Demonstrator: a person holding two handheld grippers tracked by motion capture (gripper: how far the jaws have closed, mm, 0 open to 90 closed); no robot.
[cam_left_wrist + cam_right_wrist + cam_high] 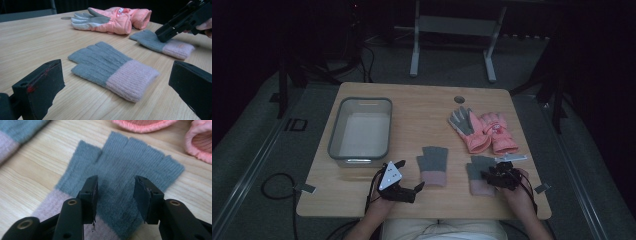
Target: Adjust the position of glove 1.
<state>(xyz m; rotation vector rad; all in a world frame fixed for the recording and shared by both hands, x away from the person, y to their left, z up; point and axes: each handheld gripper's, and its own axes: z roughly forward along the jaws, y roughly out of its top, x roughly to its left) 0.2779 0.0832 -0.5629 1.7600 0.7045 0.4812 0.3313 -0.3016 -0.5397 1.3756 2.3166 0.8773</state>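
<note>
A: Your right gripper (496, 175) sits low over the right knit glove (125, 172). Fingers (91, 195) parted, one on each side of the grey palm, nothing pinched yet. Why there?

B: Likely because the palm is the thickest flat patch of knit. You straddle it so a squeeze gathers fabric instead of sliding off the pink cuff. That glove lies flat on the bench (422, 105), near the front edge, on your right.

A: And your left gripper (401, 186)?

B: Fingers (40, 85) spread wide, empty, held just above the bench and aimed at the cuff of the left knit glove (112, 70). It looks parked, ready for its own pick.

A: The two knit gloves lie apart, fingertips pointing away from you, cuffs toward you.

B: That puts the cuffs nearest your hands, easy to reach. The pink padded gloves (484, 131) overlap each other farther back on the right, clear of your reach path.

A: The bin (360, 131)?

B: Back left, open and holding nothing. My guess: gloves go in there, so a left-hand carry is the shorter one.
</note>
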